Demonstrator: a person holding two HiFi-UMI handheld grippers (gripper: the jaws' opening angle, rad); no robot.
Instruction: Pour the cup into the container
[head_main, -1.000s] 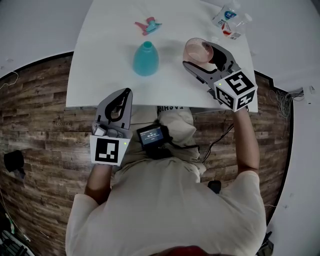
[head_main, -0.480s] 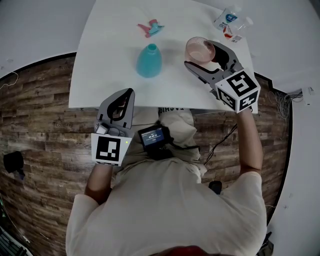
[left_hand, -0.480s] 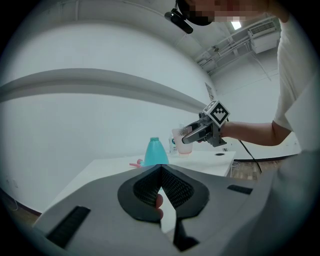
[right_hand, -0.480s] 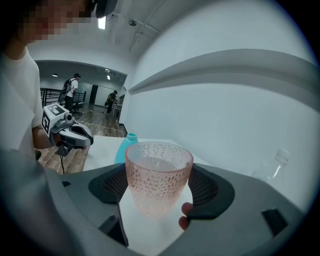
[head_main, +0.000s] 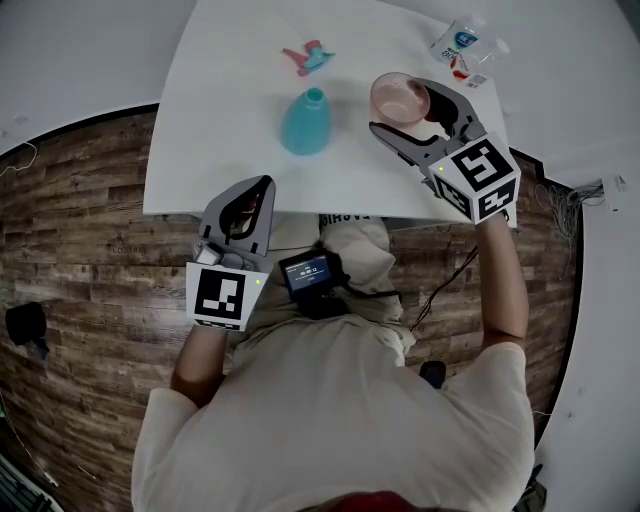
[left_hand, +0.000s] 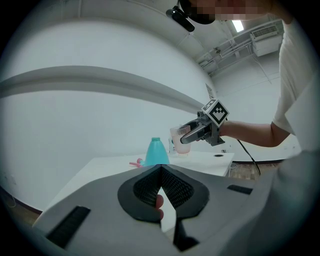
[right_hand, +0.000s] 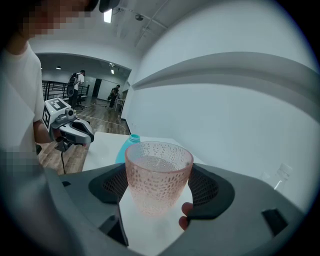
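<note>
One pink cup (right_hand: 157, 177) sits clamped in the right gripper (right_hand: 159, 189), right of centre in the head view, with a ribbed black pad pressed to each side of its wall. I can't tell whether its base rests on the table (head_main: 220, 150) or hangs just above it. It is translucent plastic or glass, dimpled all over, flaring to a wide round rim, and it looks to hold clear liquid fairly high up.

Near it to the left stands the container (head_main: 305, 122), a teal cone-shaped bottle with smooth sides and a small open neck, upright and apart from the cup.

That narrow neck is my worry. The cup's rim is far broader than the opening, so a quick tilt would likely send liquid down the cone and across the white table. Nothing steadies the bottle either, and it looks light, so a knock from the cup or a jaw could topple it. The dimpled wall may also slip in the pads as it tips.

At the lower left of the head view, the left gripper (head_main: 245, 205) hangs short of the table's near edge, jaws together on nothing.

Farther back lie a pink and blue plastic piece (head_main: 305, 57) and some clear bottles (head_main: 460, 40) at the upper right.
</note>
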